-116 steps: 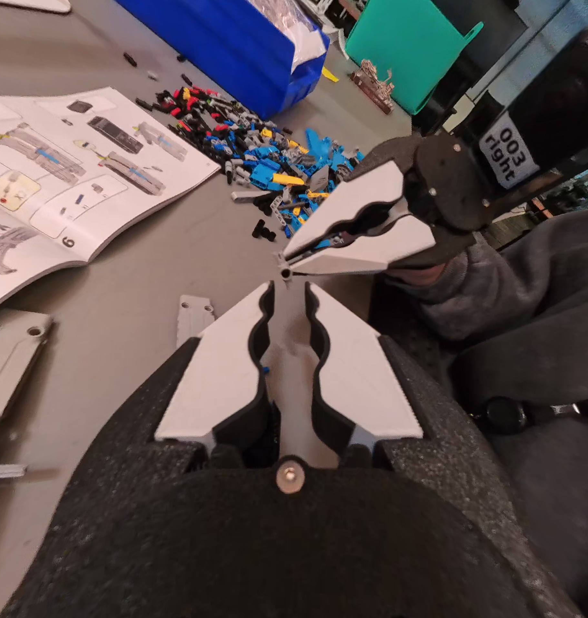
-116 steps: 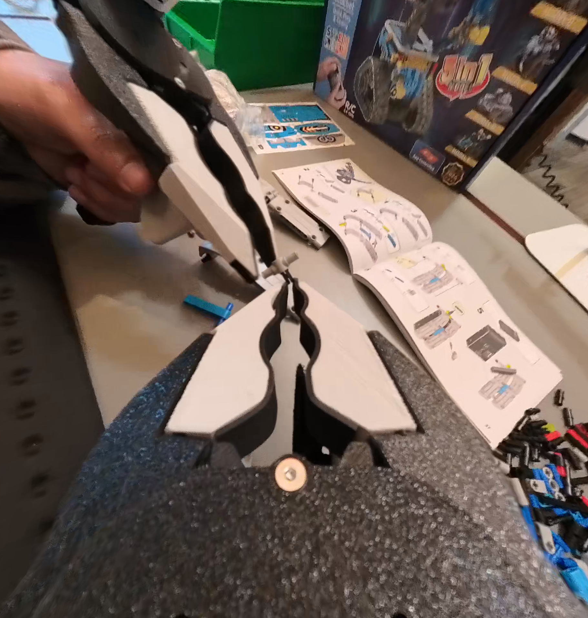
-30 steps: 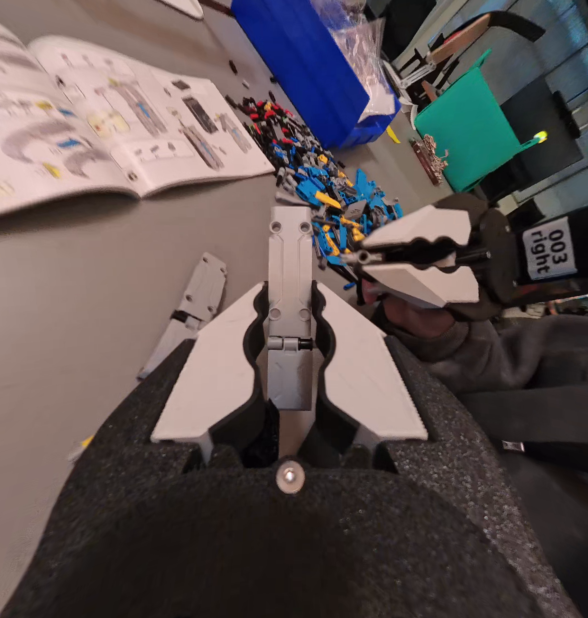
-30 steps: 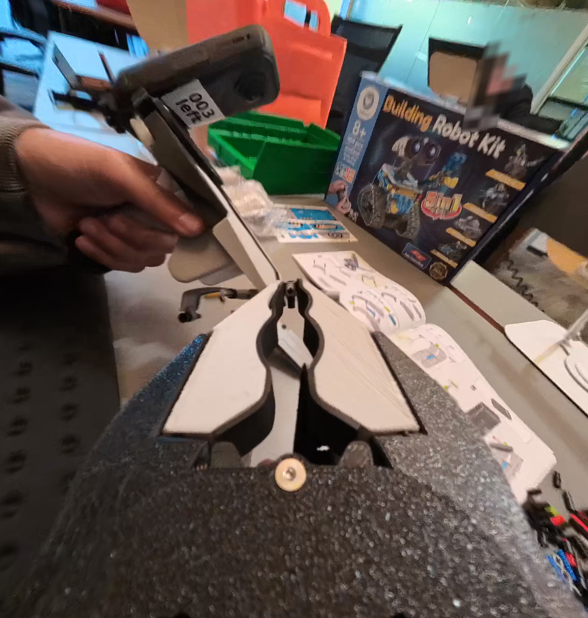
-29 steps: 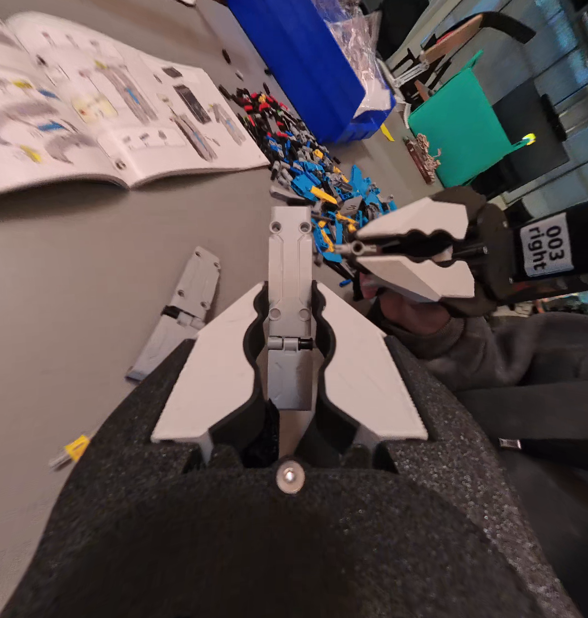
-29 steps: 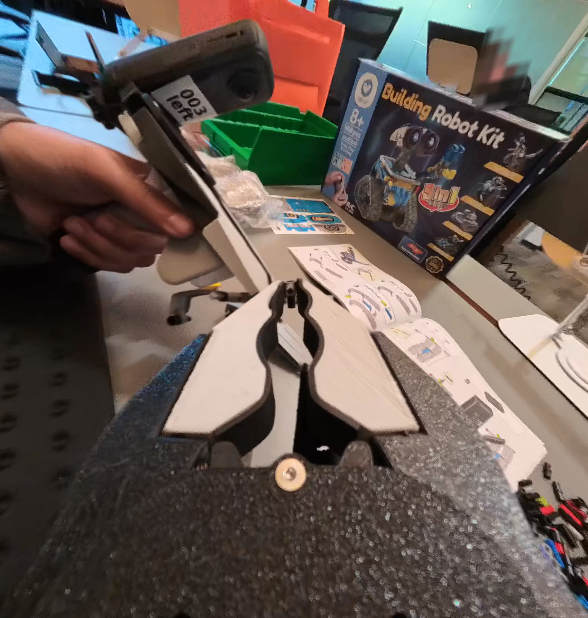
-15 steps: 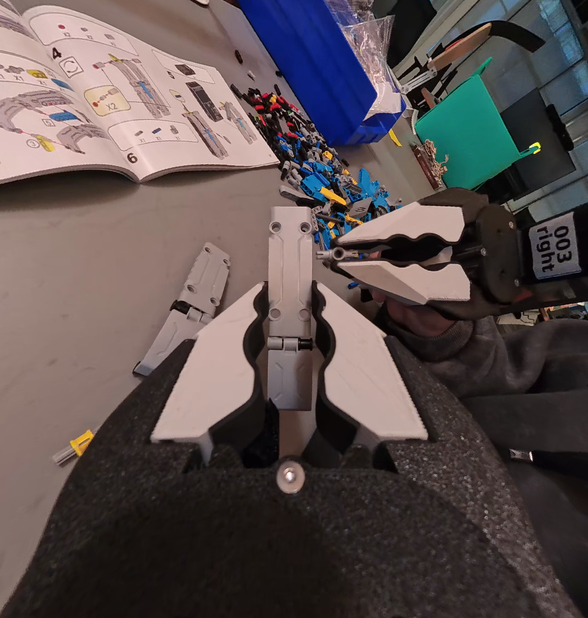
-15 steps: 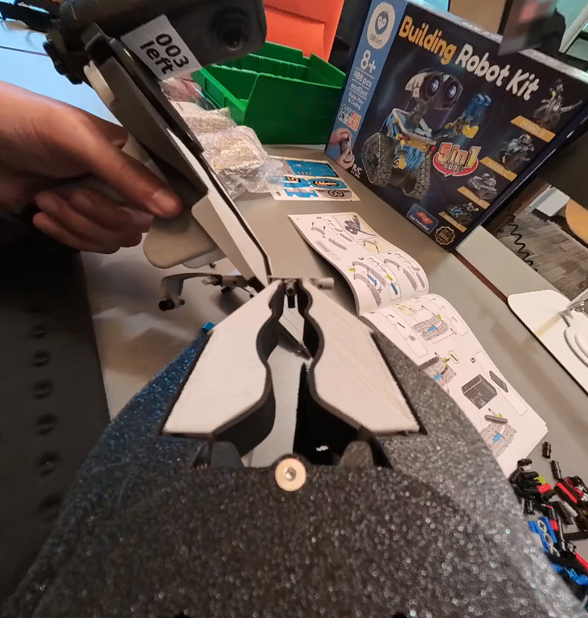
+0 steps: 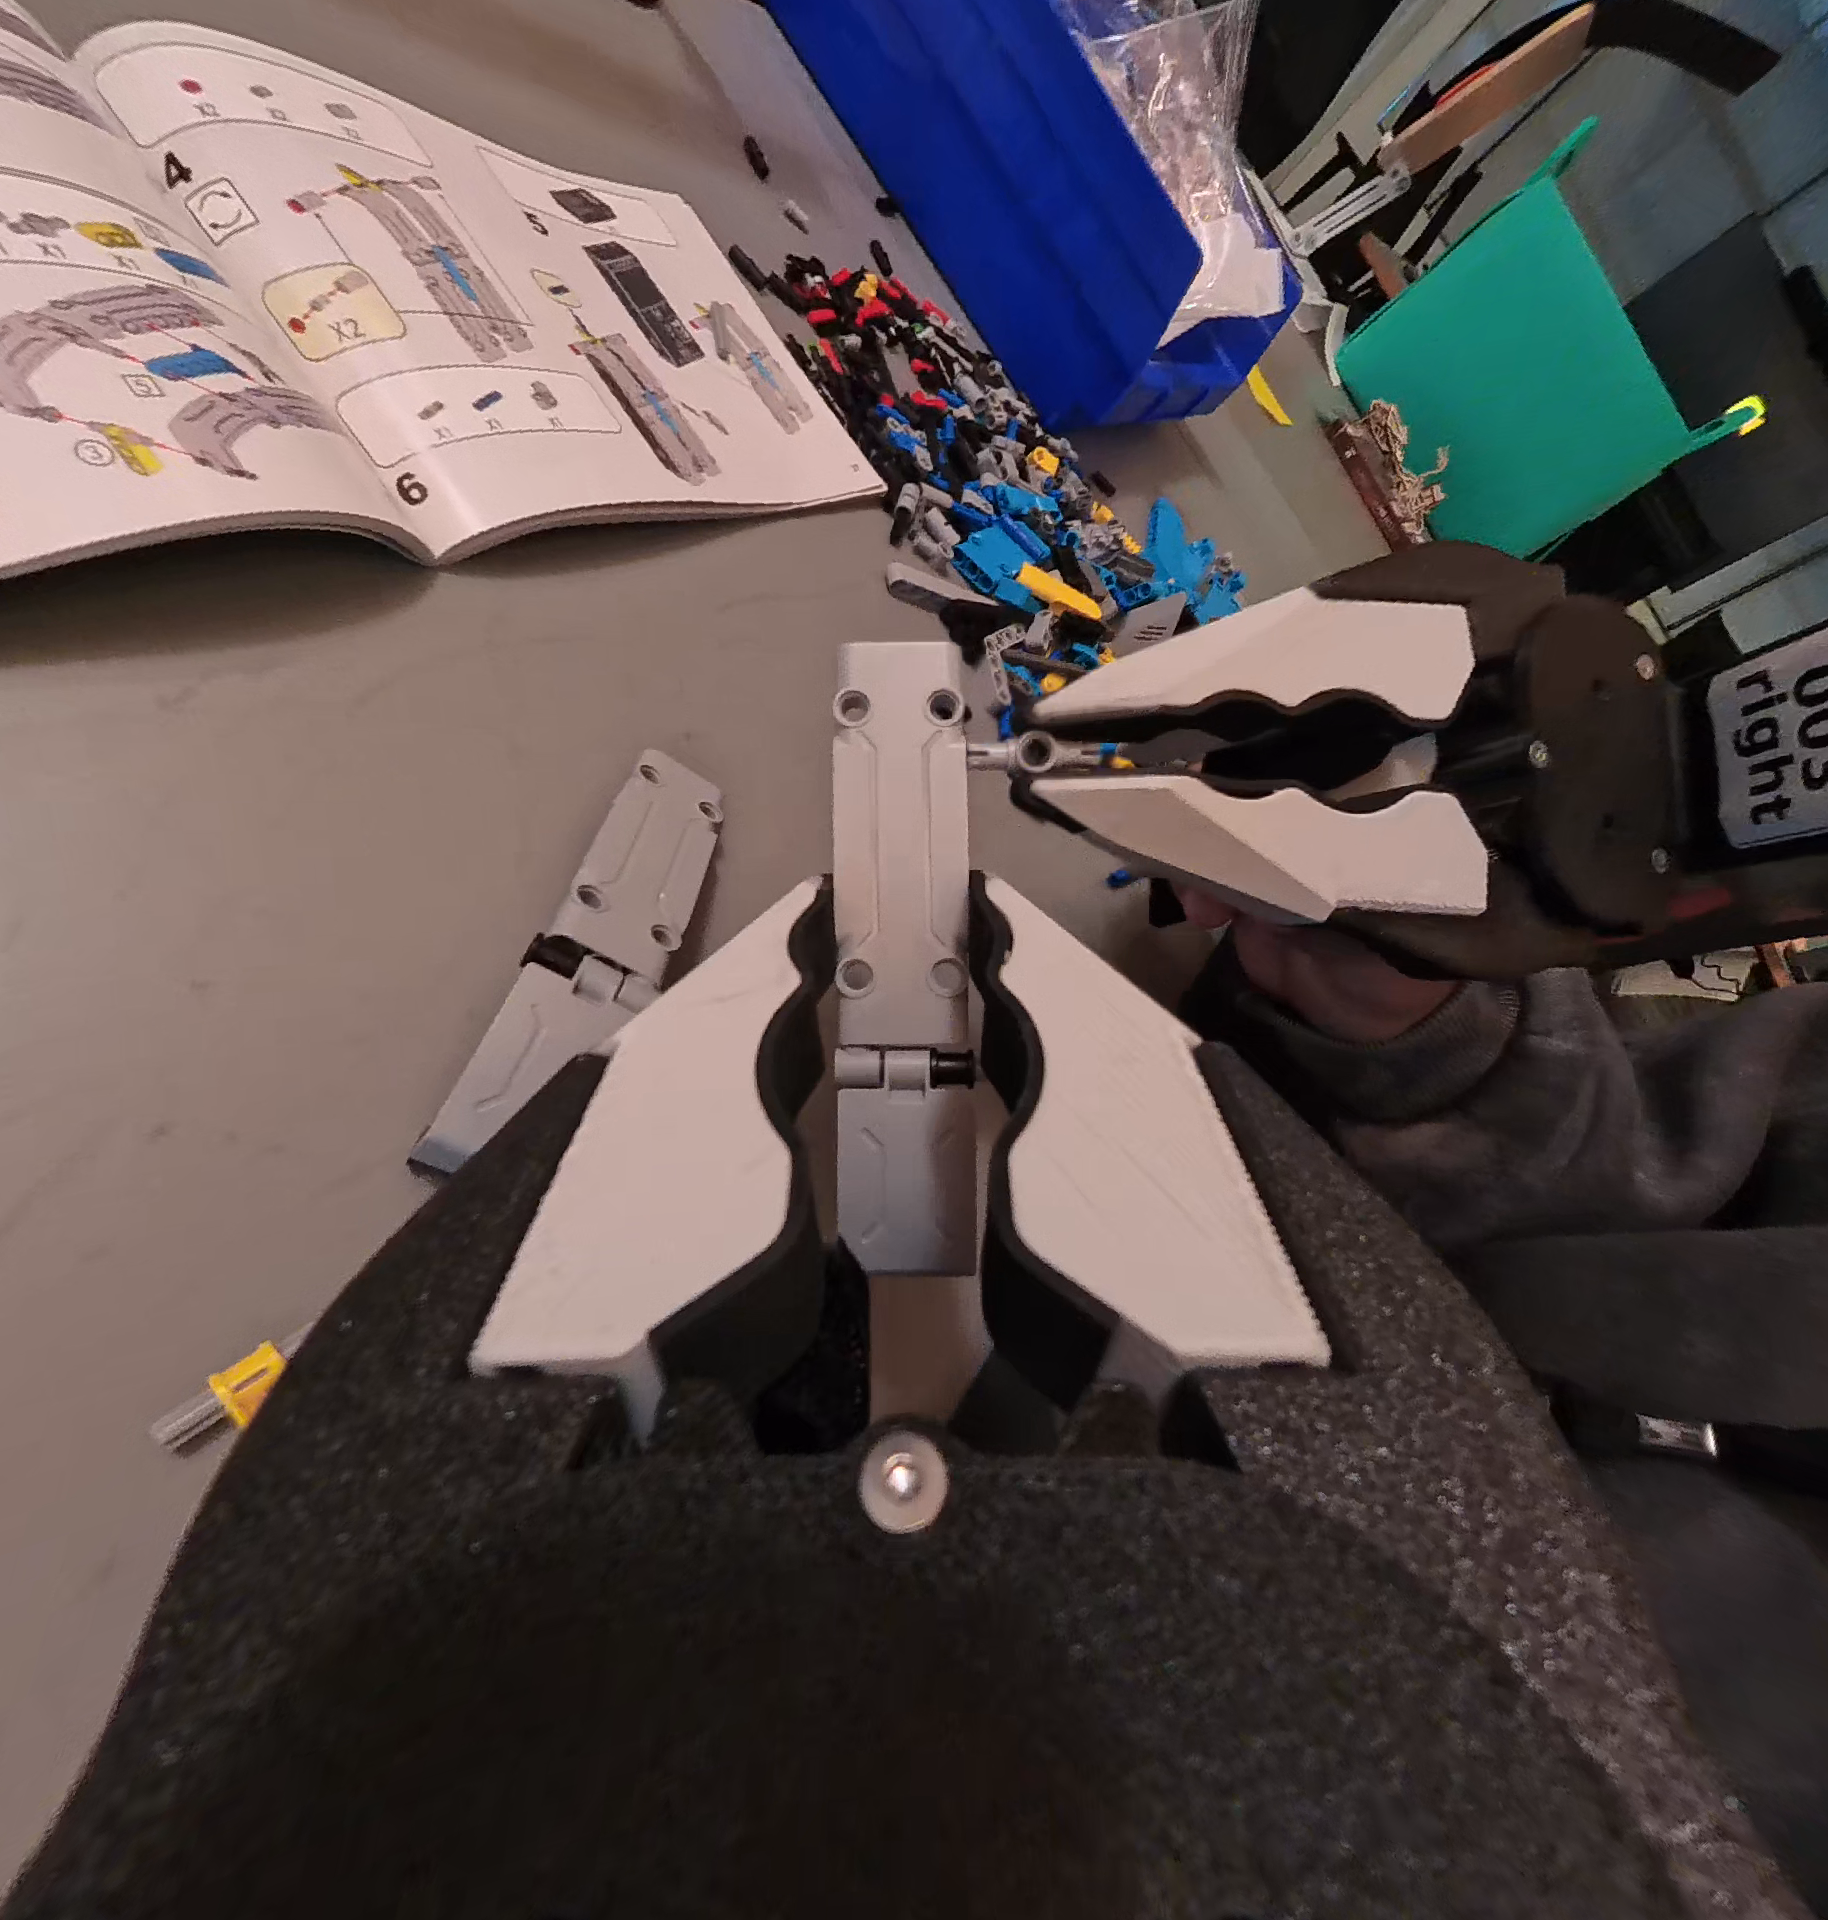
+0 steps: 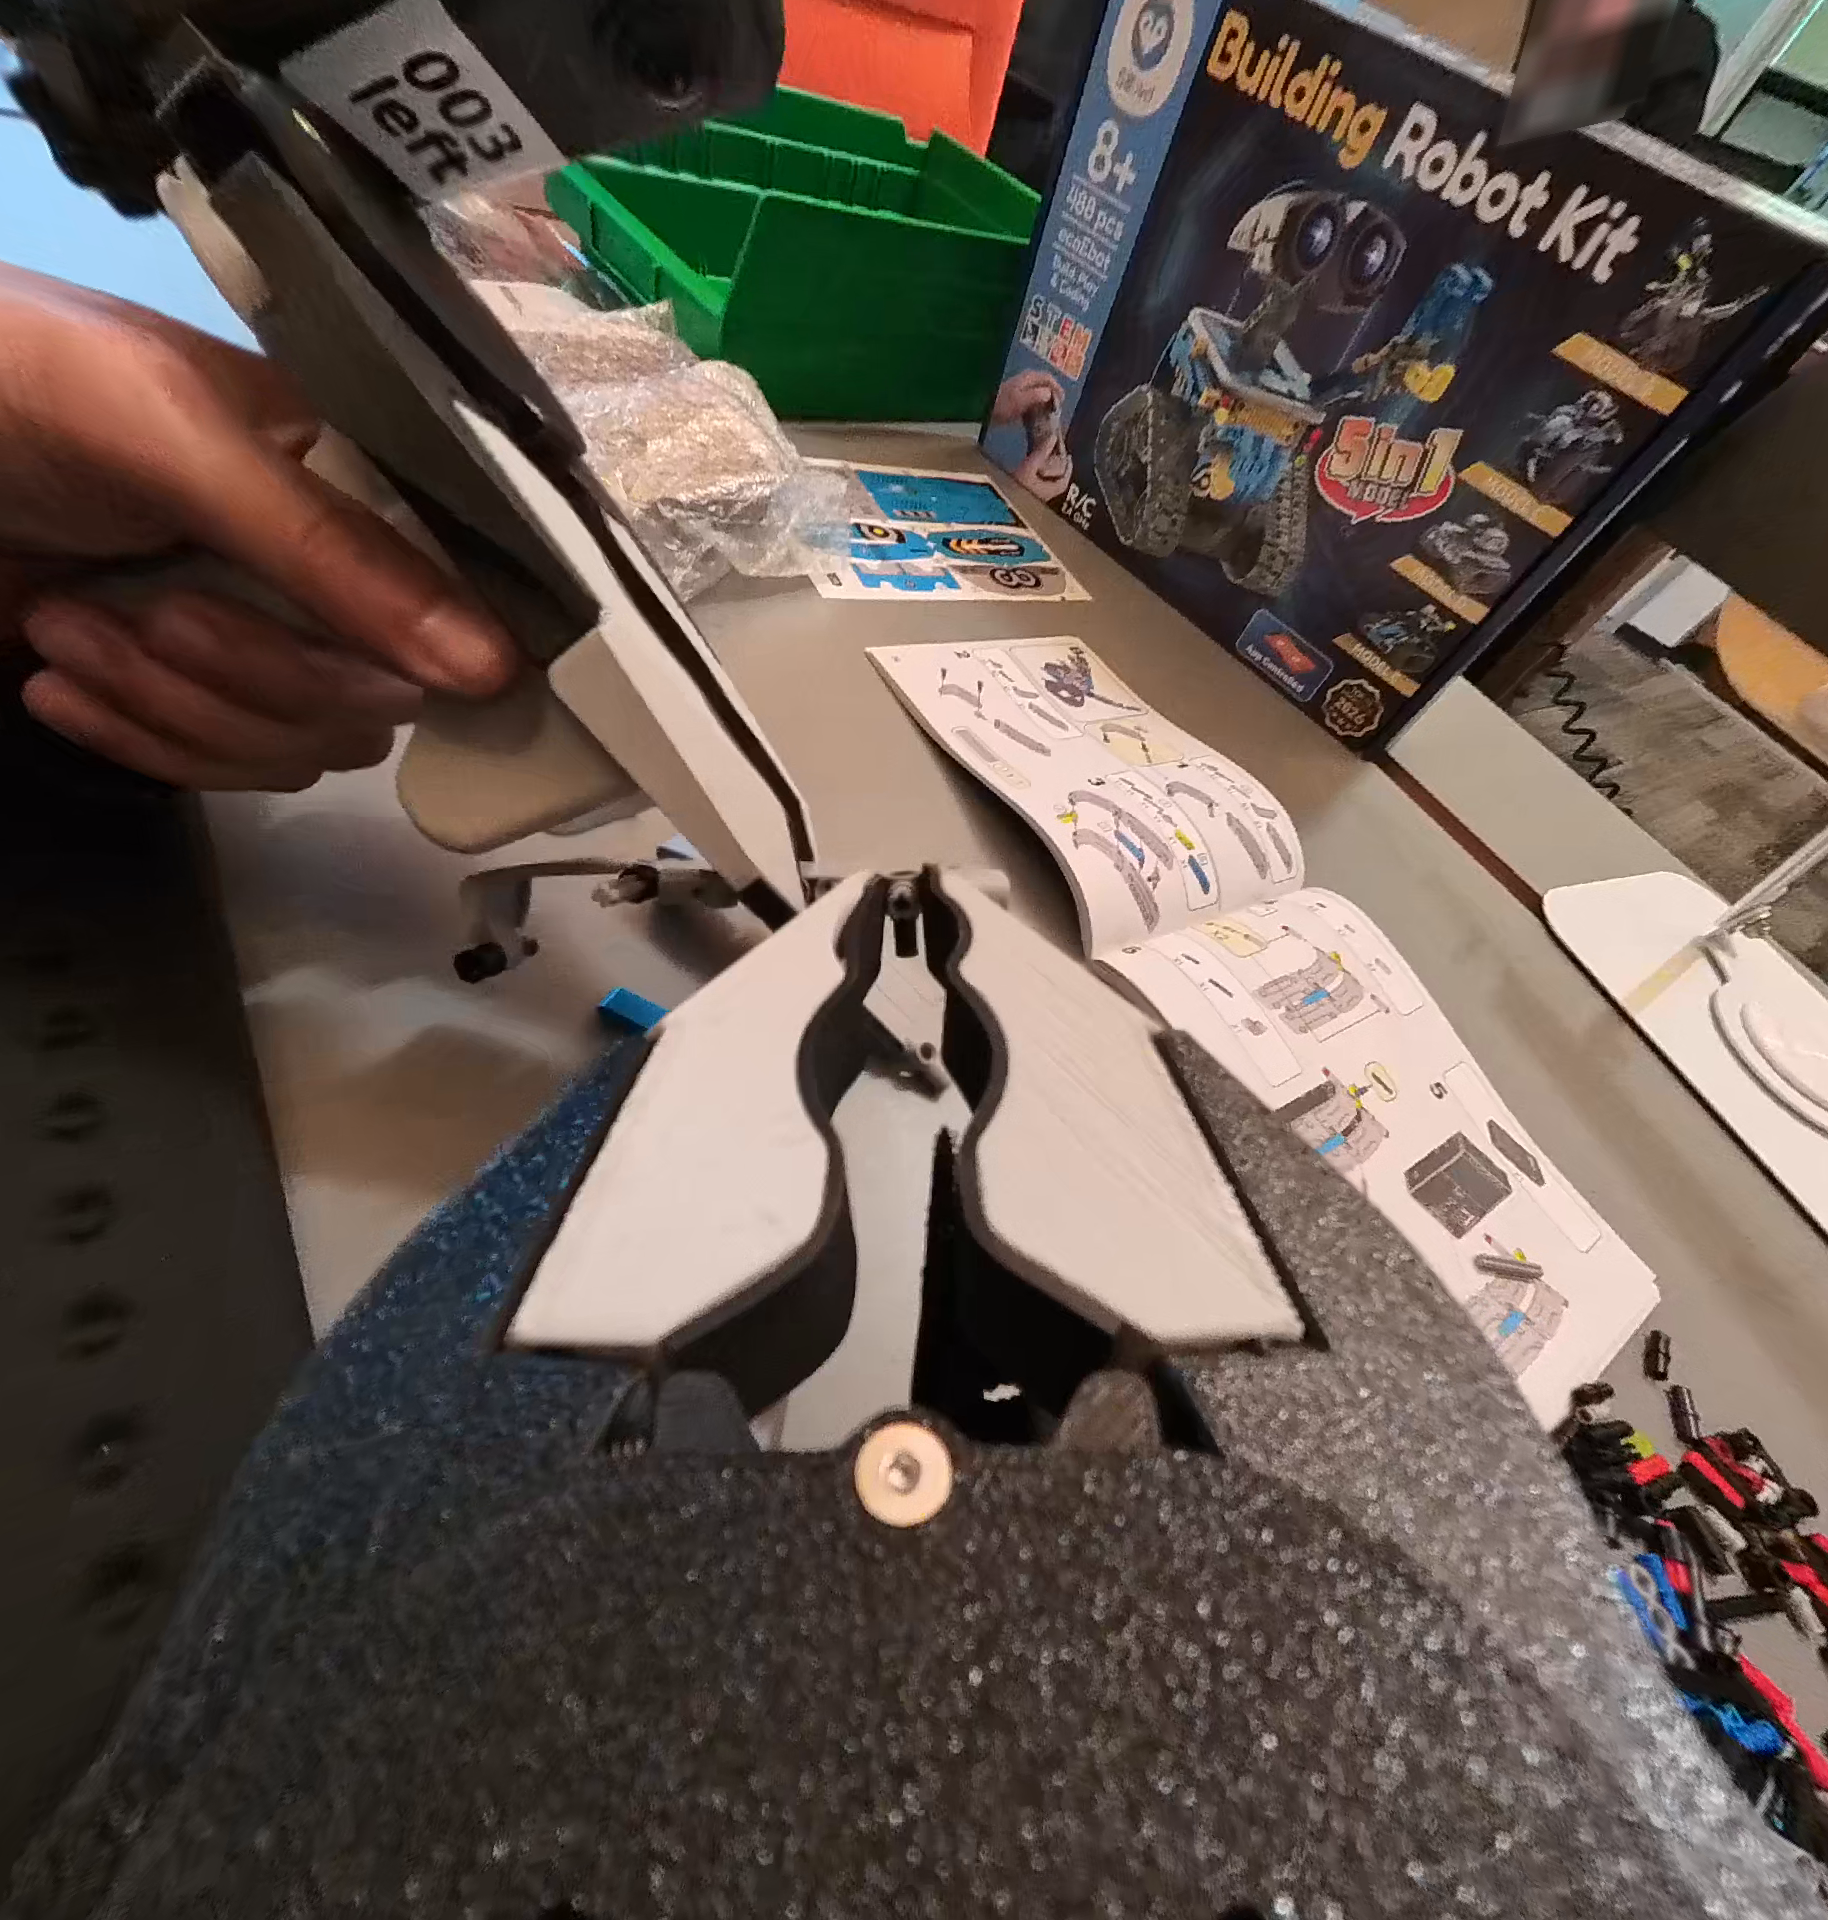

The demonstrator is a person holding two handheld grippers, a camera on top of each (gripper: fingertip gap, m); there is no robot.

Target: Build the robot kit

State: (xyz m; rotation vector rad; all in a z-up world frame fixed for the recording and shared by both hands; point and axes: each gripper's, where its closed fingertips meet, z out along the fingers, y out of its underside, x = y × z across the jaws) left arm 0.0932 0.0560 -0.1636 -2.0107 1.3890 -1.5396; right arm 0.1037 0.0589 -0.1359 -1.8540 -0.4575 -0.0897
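Since half a second ago the right gripper [image 9: 1024,753] has moved in, so the small grey pin [image 9: 1029,750] pinched at its tips now touches the right edge of the grey hinged panel [image 9: 899,831]; before, a gap lay between them. The left gripper [image 9: 899,894] grips that panel as before, jaws pressed on its sides, the panel sticking out forward past the tips.

The grey table [image 9: 214,831] carries a large dark kit box [image 10: 1409,364] standing at the far side, with a green bin [image 10: 816,270] beside it and a blue bin [image 9: 1014,208] at another edge. An open instruction booklet [image 9: 370,343] lies flat, with a heap of small blue, black and red parts [image 9: 993,499] just beside it. A second grey hinged panel [image 9: 598,935] rests on the table near the left gripper. A teal chair [image 9: 1502,384] stands beyond the table.
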